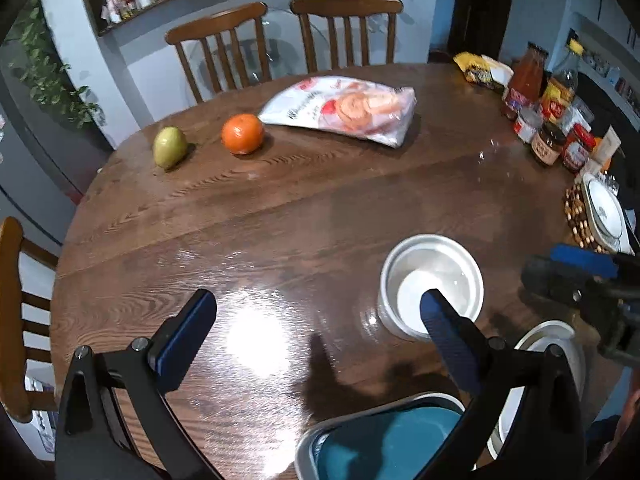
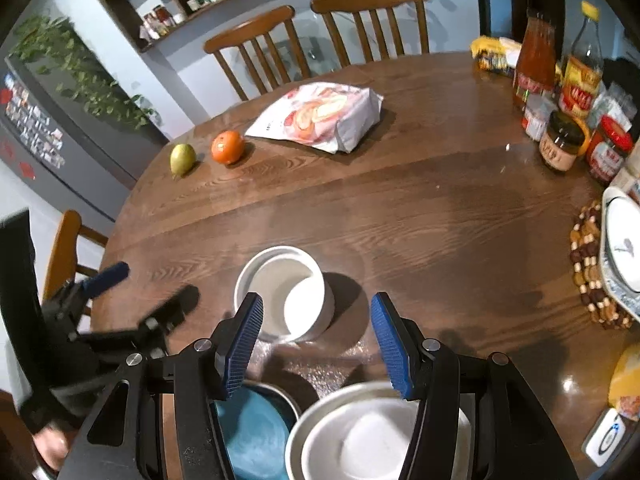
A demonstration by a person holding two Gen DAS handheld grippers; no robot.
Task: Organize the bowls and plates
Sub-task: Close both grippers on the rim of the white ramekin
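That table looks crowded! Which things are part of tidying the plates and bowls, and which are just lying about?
Part of the job:
- white bowl
- blue dish
- stacked white bowls
- patterned plate on a beaded mat

Just lying about:
- pear
- orange
- snack bag
- jars and sauce bottles
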